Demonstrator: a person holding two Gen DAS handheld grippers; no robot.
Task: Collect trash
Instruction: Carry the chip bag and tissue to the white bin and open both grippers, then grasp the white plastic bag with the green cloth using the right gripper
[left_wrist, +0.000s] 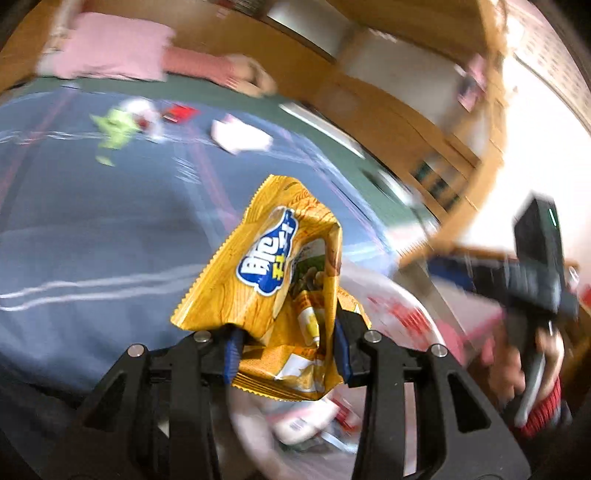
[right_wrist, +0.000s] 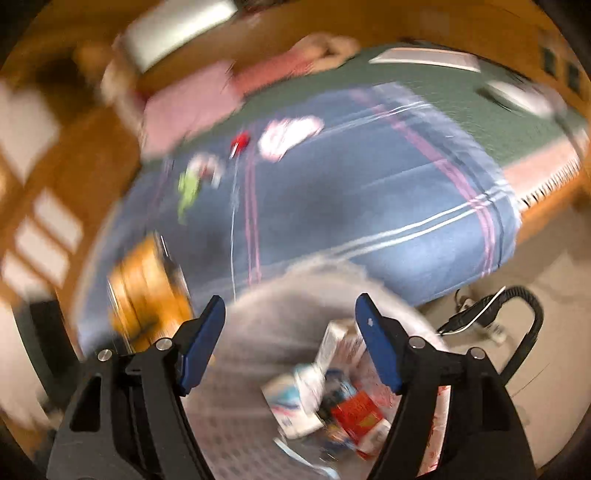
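My left gripper is shut on a crumpled yellow snack bag, its blue pads pressing both sides. The bag hangs over a white trash container beside the bed. In the right wrist view the same bag is a yellow blur at the left. My right gripper stands open and empty above the white trash container, which holds a red box and white wrappers. On the blue blanket lie a green wrapper, a white wrapper and a small red piece.
A pink pillow lies at the bed's far end. Wooden furniture runs along the far side. A black cable lies on the floor right of the container. A hand with a red cuff holds the right gripper.
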